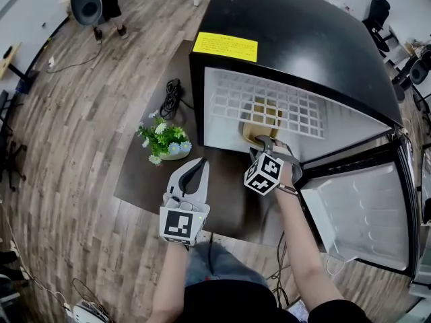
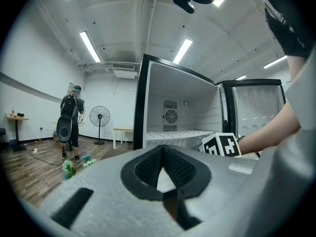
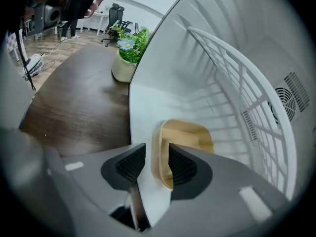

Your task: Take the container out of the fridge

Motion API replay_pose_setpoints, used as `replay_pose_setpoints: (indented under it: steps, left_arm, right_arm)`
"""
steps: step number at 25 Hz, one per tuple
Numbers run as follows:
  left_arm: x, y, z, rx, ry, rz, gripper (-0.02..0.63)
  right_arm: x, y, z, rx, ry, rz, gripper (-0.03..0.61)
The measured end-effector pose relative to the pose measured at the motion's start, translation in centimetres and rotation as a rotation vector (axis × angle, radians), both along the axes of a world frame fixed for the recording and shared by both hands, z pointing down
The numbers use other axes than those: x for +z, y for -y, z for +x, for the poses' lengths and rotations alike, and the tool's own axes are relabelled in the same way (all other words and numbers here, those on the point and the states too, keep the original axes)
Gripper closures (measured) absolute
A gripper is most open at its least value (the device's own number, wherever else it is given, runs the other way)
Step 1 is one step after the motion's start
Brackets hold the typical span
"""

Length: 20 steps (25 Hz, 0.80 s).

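A tan open-topped container (image 1: 250, 134) stands on the floor of the black mini fridge (image 1: 296, 39), under its white wire shelf (image 1: 269, 103). In the right gripper view the container (image 3: 192, 135) is close in front. My right gripper (image 1: 264, 142) reaches into the fridge mouth. Its jaws (image 3: 157, 163) straddle the container's near wall, one pad inside the container. The outer pad stands a sliver off the rim. My left gripper (image 1: 200, 165) hovers over the dark table in front of the fridge, jaws (image 2: 163, 149) shut and holding nothing.
The fridge door (image 1: 367, 214) hangs wide open at the right. A pot of flowers (image 1: 165, 142) and a coiled black cable (image 1: 172, 94) lie on the dark table (image 1: 145, 180) left of the fridge. A person (image 1: 94, 2) stands far off on the wood floor.
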<state>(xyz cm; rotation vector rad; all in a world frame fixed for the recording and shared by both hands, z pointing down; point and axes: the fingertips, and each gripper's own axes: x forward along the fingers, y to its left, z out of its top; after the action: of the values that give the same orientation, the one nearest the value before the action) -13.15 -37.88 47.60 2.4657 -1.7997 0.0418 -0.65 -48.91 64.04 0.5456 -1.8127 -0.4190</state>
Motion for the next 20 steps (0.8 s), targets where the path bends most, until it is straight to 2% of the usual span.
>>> replay_pose_setpoints:
  steps: [14, 20]
  left_arm:
    - [0.19, -0.46, -0.40, -0.009, 0.007, -0.012, 0.609]
    - [-0.03, -0.76, -0.29, -0.011, 0.001, -0.006, 0.608]
  right_arm:
    - [0.61, 0.30, 0.35, 0.009, -0.014, -0.014, 0.531]
    - [0.45, -0.40, 0.33, 0.011, 0.002, -0.033, 0.537]
